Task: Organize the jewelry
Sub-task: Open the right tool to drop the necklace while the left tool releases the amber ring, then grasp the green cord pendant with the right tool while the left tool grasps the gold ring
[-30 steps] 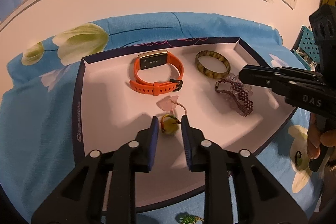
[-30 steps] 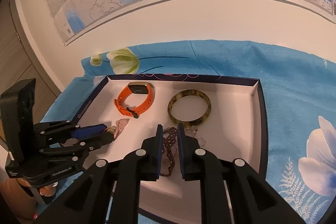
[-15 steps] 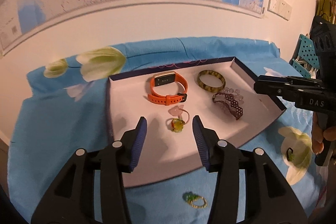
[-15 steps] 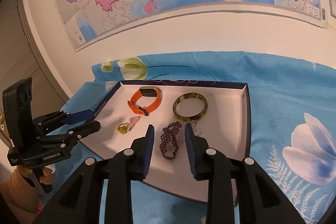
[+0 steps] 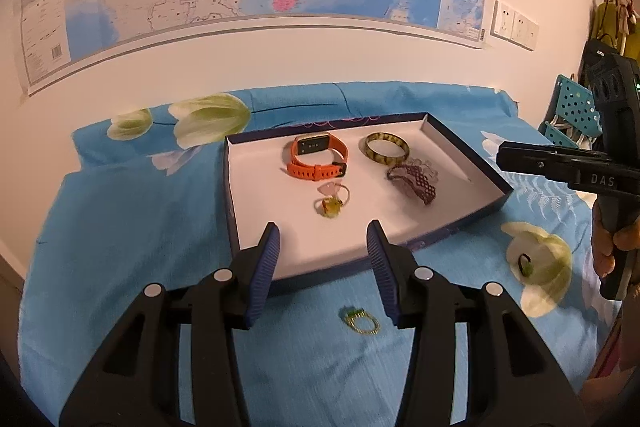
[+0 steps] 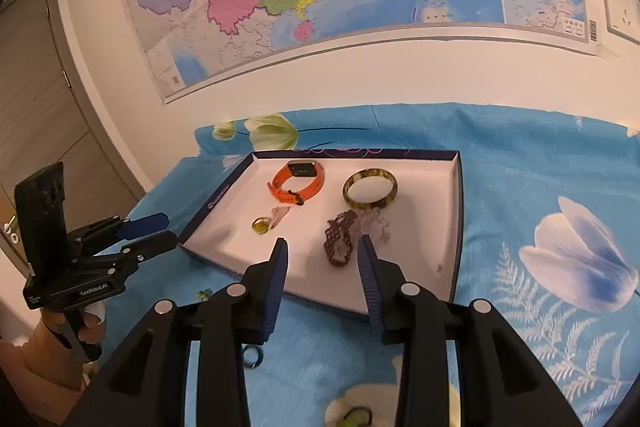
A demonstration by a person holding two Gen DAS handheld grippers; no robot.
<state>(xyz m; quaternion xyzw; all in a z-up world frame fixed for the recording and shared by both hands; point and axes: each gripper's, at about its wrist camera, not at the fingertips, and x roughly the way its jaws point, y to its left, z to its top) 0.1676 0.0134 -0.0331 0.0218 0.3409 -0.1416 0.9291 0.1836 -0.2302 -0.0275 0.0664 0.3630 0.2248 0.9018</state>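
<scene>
Both my claws hang empty, left claw (image 5: 323, 247) parted, right claw (image 6: 322, 261) still opening, its "DAS" lettering cut off, rings (image 5: 362, 321) blurred.

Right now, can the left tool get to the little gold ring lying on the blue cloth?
Probably yes. The gold ring lies bare on the blue cloth, just below the left tool, whose jaws stand open and empty. Nothing covers it.

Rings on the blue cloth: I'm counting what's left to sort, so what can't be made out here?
- Dark ring, right wrist view: partly behind that gripper's finger.
- Green-stoned ring, right wrist view: near the bottom edge, blurred.
- Small ring, left wrist view: too small for detail.
</scene>
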